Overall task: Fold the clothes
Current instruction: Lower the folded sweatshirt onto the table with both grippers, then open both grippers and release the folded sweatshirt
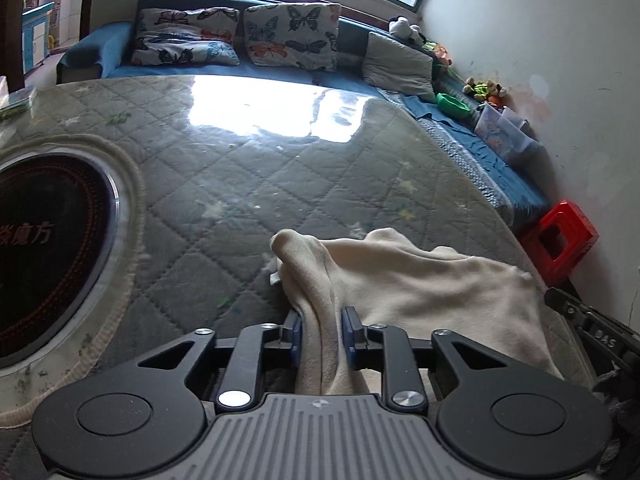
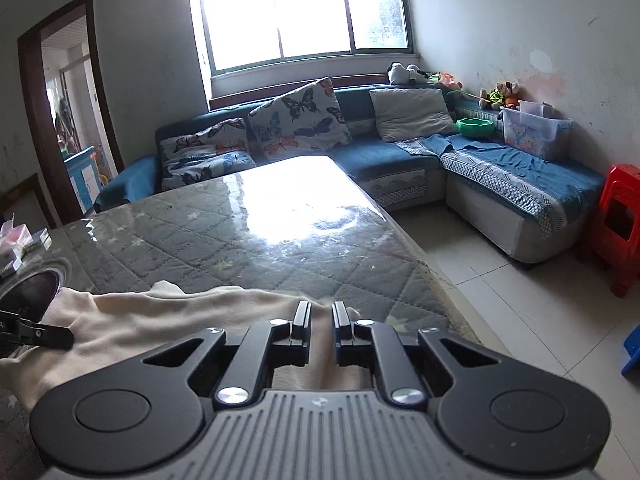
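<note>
A cream garment (image 1: 420, 284) lies bunched at the near edge of the quilted grey table (image 1: 240, 184). My left gripper (image 1: 322, 332) is shut on a gathered fold of the garment, which runs up between the blue pads. In the right wrist view the same cream garment (image 2: 168, 320) stretches from left to centre. My right gripper (image 2: 321, 322) is shut on its right end, the cloth passing between the fingers. The other gripper shows at the right edge of the left wrist view (image 1: 588, 328) and at the left edge of the right wrist view (image 2: 36, 334).
A round black cooktop (image 1: 48, 256) is set into the table at the left. A blue corner sofa (image 2: 400, 160) with butterfly cushions stands behind the table. A red plastic stool (image 2: 620, 224) stands on the tiled floor at the right. Small boxes (image 2: 20, 244) sit on the table's left edge.
</note>
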`<state>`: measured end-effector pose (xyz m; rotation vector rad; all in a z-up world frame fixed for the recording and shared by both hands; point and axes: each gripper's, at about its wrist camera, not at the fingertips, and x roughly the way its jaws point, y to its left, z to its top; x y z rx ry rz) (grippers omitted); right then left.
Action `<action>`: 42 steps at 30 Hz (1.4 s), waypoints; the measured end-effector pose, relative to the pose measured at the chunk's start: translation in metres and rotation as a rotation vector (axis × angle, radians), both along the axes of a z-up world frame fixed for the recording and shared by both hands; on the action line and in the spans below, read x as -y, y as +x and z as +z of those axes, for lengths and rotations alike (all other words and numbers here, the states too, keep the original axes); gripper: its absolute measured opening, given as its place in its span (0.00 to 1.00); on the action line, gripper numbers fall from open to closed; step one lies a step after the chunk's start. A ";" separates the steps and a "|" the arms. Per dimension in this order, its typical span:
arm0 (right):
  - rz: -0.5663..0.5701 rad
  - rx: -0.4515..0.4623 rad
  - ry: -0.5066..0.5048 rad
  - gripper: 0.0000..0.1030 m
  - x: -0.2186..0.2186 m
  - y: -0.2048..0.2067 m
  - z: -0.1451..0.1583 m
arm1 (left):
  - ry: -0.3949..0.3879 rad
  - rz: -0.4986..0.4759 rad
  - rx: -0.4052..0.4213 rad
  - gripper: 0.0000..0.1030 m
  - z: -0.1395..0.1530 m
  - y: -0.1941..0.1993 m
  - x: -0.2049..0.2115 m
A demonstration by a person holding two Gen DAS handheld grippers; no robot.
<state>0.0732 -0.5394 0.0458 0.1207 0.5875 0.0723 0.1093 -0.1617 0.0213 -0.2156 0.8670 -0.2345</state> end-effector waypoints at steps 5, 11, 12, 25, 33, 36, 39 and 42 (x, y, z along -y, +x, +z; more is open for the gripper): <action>0.031 -0.008 -0.007 0.12 -0.007 -0.015 0.000 | 0.048 0.019 0.038 0.42 0.003 -0.008 -0.006; 0.123 -0.005 -0.024 0.27 -0.032 -0.041 -0.001 | 0.061 -0.032 0.081 0.43 0.009 -0.028 -0.004; 0.135 -0.005 -0.024 0.27 -0.035 -0.044 -0.002 | 0.070 -0.044 0.092 0.43 0.009 -0.032 -0.002; 0.236 -0.014 -0.134 0.38 -0.075 -0.082 -0.025 | 0.153 -0.098 0.146 0.47 -0.008 -0.059 0.009; 0.254 0.029 -0.153 0.44 -0.083 -0.085 -0.011 | 0.149 -0.074 0.143 0.50 -0.013 -0.064 0.003; 0.271 0.025 -0.151 0.44 -0.094 -0.083 -0.015 | 0.143 -0.069 0.137 0.51 -0.015 -0.068 0.002; 0.269 0.013 -0.149 0.44 -0.097 -0.084 -0.024 | 0.143 -0.065 0.138 0.52 -0.016 -0.073 -0.001; 0.266 0.009 -0.139 0.45 -0.097 -0.088 -0.025 | 0.139 -0.060 0.136 0.53 -0.016 -0.076 -0.002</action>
